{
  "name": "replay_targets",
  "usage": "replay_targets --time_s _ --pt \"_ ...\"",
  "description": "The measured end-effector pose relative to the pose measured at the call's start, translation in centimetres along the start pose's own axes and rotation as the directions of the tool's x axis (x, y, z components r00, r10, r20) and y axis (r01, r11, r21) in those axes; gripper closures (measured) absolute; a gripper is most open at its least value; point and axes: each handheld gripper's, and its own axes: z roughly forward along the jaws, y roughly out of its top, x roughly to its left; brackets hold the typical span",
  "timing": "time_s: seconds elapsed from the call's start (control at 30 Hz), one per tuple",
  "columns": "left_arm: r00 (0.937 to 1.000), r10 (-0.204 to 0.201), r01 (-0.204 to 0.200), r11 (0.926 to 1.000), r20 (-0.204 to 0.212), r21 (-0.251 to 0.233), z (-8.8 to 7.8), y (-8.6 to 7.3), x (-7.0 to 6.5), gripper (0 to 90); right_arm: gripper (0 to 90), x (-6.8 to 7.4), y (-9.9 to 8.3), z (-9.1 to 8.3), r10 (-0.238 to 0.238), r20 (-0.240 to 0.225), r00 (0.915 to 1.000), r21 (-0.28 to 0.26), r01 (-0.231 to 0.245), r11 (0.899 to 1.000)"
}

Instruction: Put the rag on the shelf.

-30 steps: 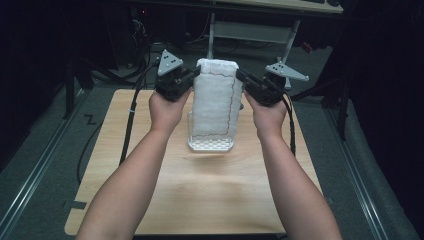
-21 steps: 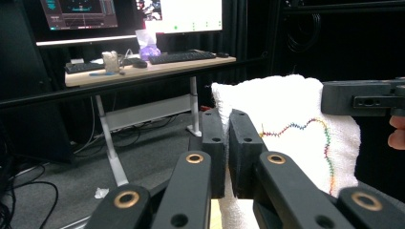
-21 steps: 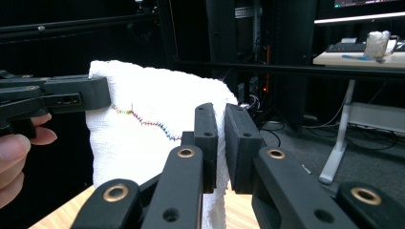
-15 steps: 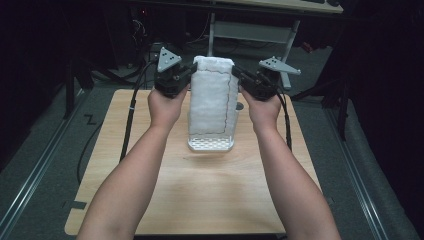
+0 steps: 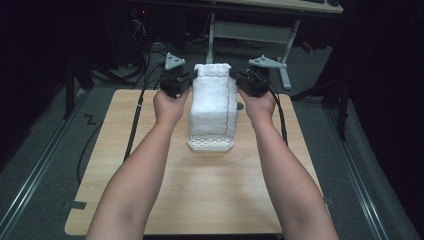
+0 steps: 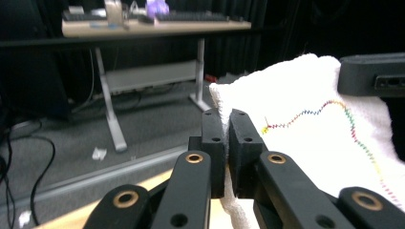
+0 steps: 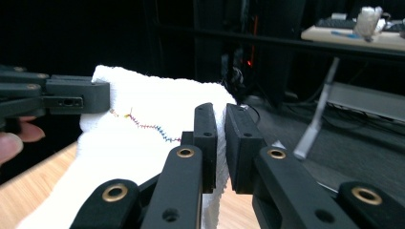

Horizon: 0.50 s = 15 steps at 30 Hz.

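Cloth handling: the left gripper has its jaws closed on the far left corner of the white towel. The towel hangs between the grippers above a white perforated basket on the wooden table. It is judged light, soft and limp; corner holds suit it best. The right gripper clamps the far right corner.

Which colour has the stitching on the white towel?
Multicoloured zigzag stitching on the white towel; clearest in the left gripper view.
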Motion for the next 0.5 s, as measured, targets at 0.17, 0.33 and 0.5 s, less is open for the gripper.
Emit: replay_targets --time_s 0.17,0.33,0.5 --pt "0.9999 -0.016 0.016 0.9988 -0.005 0.046 0.9 -1.2 0.7 86.1 83.9 -0.3 -1.1 1.4 0.005 0.004 1.0000 0.051 -0.005 0.999" --pt "0.9985 -0.054 0.053 0.9899 0.001 0.131 2.0 -2.8 1.3 85.9 83.2 -0.2 -2.2 2.5 0.008 0.010 0.9999 0.094 -0.009 0.996" --pt "0.9968 -0.072 0.064 0.9781 0.033 0.198 2.8 -4.0 1.5 77.4 71.4 -0.6 -3.3 3.4 0.063 -0.003 0.9980 0.158 -0.062 0.985"
